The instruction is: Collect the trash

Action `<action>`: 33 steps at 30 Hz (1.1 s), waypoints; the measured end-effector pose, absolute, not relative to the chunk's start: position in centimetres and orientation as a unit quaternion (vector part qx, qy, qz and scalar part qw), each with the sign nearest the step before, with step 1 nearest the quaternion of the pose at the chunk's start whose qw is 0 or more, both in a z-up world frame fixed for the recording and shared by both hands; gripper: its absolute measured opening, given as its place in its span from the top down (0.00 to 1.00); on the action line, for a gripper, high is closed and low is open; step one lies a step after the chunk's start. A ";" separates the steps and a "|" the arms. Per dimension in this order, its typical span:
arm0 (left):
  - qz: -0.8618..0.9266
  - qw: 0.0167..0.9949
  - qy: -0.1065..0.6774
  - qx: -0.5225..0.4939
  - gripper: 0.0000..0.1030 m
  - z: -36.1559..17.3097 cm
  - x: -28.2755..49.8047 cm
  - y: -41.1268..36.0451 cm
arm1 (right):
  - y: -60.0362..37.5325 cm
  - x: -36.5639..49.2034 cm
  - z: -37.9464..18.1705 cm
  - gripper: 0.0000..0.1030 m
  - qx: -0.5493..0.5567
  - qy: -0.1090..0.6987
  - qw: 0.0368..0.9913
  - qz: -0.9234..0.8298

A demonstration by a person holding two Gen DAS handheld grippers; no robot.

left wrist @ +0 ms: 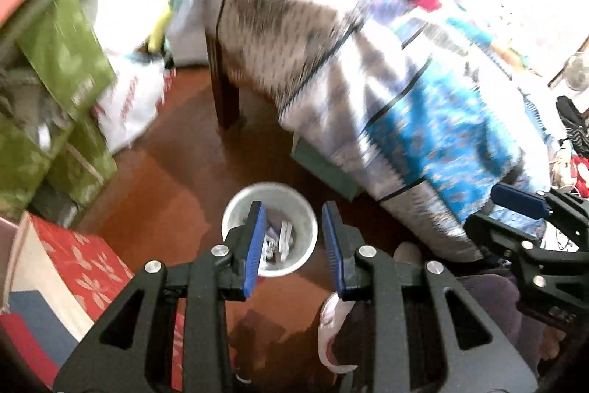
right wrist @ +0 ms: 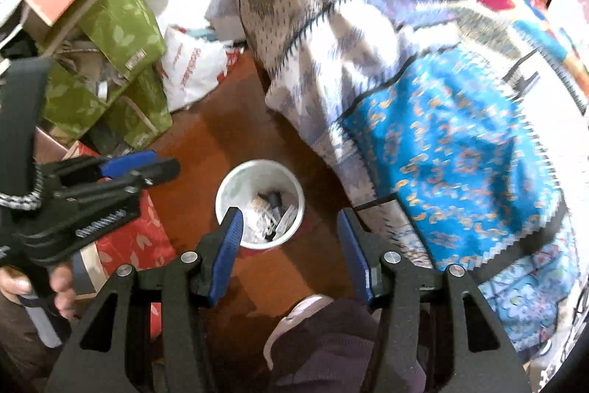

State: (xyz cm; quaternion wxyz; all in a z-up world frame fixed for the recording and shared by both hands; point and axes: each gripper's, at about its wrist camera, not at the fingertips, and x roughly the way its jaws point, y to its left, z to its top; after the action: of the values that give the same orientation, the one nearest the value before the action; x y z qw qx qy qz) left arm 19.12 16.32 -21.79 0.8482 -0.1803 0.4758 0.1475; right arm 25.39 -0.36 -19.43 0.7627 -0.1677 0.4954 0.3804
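Below both grippers, the white bin [right wrist: 260, 205] holds scraps on the floor; my left gripper [left wrist: 292, 245] and right gripper [right wrist: 291, 253] gape empty, so I next seek more trash

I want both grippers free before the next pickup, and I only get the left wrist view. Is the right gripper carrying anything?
Observer: No. The right gripper has its fingers apart with nothing between them.
Operator: My finger hides part of the bin. Is it full?
Observer: No. The white bin has scraps only at its bottom, with bare wall above them.
Operator: What's holding my gripper?
Observer: A hand wrapped around the handle of the left gripper.
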 end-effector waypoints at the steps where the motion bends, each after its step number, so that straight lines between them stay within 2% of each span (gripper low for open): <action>1: 0.146 0.859 0.459 -0.174 0.70 -20.0 18.4 15.8 | -0.9 24.9 -18.5 0.52 -0.165 0.485 0.771 0.380; 11: 0.115 0.939 0.309 -0.103 0.70 -6.5 12.0 9.8 | -7.8 18.7 -7.8 0.52 -0.117 0.343 0.864 0.350; 18: 0.058 0.970 0.223 -0.072 0.69 -0.3 6.3 4.5 | -13.7 12.7 -1.0 0.52 -0.056 0.253 0.911 0.320; 24: 0.018 0.982 0.178 -0.053 0.61 2.0 1.6 1.0 | -17.3 6.7 2.0 0.52 -0.015 0.178 0.944 0.278; 28: 0.005 0.986 0.163 -0.041 0.45 2.7 -0.4 -0.8 | -18.4 4.0 2.3 0.52 -0.020 0.152 0.964 0.216; 29: 0.004 0.986 0.160 -0.039 0.40 2.8 -0.8 -1.2 | -18.6 3.7 2.2 0.50 -0.020 0.154 0.965 0.210; 31: 0.002 0.987 0.156 -0.032 0.32 2.8 -1.5 -1.9 | -19.0 3.2 1.9 0.39 -0.016 0.159 0.967 0.197; 32: 0.002 0.987 0.155 -0.029 0.28 2.8 -1.8 -2.2 | -19.2 3.0 1.8 0.26 -0.013 0.159 0.968 0.191; 33: 0.003 0.987 0.155 -0.026 0.26 2.8 -2.0 -2.4 | -19.6 2.6 1.7 0.19 -0.008 0.158 0.970 0.186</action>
State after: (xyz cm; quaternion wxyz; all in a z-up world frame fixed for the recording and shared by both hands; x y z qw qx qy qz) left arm -2.02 -2.45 2.79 0.9875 -0.0257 0.1555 0.0030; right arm 2.63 -19.61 1.72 0.9697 -0.0078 0.1579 0.1864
